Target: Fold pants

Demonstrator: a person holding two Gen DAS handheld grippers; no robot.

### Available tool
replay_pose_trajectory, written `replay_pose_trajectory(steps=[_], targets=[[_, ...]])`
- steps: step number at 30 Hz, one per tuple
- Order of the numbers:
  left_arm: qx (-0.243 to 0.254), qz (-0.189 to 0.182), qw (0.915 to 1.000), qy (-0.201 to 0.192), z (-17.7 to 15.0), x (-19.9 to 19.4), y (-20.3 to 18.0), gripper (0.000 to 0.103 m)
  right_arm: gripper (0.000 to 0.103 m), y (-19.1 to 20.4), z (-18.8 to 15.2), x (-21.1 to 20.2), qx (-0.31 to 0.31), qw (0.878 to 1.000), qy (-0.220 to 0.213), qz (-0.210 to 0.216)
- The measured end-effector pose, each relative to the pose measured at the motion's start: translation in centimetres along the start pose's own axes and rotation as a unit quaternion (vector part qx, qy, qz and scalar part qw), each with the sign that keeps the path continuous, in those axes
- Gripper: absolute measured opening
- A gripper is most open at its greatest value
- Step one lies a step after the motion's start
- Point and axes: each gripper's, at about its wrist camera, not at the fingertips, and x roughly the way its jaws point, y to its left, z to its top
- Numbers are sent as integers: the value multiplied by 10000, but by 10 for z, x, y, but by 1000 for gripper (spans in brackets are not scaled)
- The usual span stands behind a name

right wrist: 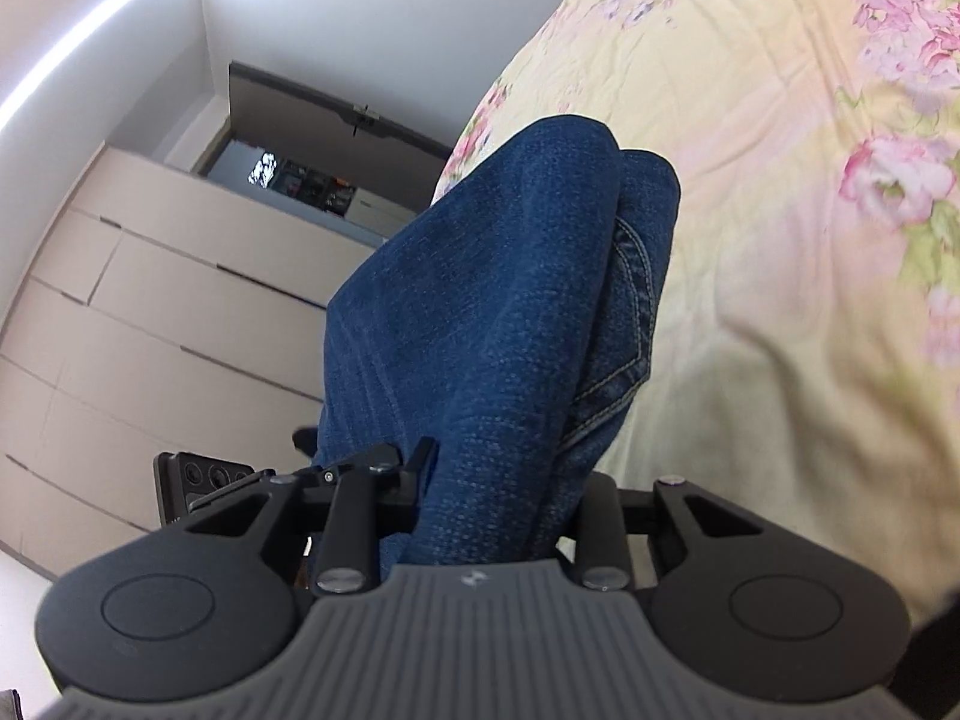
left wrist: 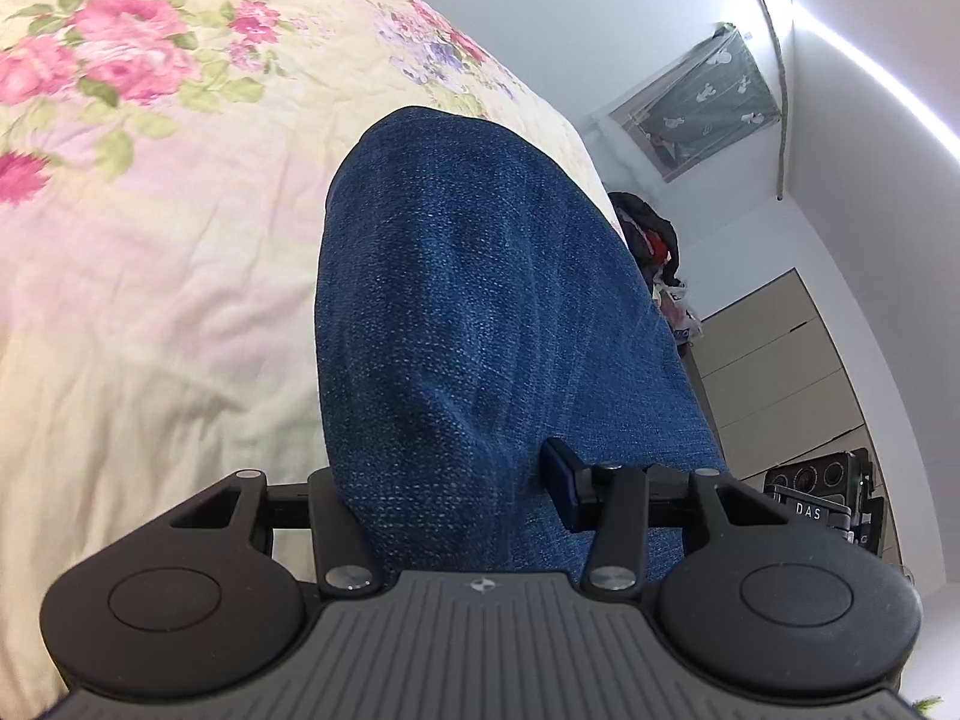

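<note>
Blue denim pants (left wrist: pixel 474 312) hang in a thick bunch from my left gripper (left wrist: pixel 447 480), which is shut on the cloth; the denim drapes forward over its fingers and hides the tips. In the right wrist view the same pants (right wrist: pixel 480 324) show a stitched seam on their right side. My right gripper (right wrist: pixel 498 498) is shut on a fold of them, with the cloth filling the gap between its jaws. Both ends are lifted above the flowered bed cover (left wrist: pixel 150 210).
The bed cover (right wrist: pixel 780 240) is cream with pink flowers. Beside the bed stand beige cabinet fronts (right wrist: pixel 150 330) and white walls. A dark heap of clothes (left wrist: pixel 651 234) lies at the bed's edge. A black device (left wrist: pixel 822 504) sits low by the cabinets.
</note>
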Motion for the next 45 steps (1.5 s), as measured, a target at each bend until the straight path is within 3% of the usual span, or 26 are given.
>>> replay_pose_trajectory(steps=[7,18,24,33,45], targets=[[-312,-63,9995,-66,-17,-24,35,54,26,33,-34,26,-121,9988,366,-317],[-647,-33,9978,-121,-18,-43,71,54,26,64,-14,99,-259,9953,798,-488],[-775,-26,9970,-58,-3,-41,88,54,26,60,-14,112,-144,9946,897,-501],[-872,92,9958,-251,44,-55,106,54,26,81,21,156,-163,9935,991,-531],[-765,76,9937,-819,138,-93,123,54,26,158,105,226,-634,9930,952,-280]])
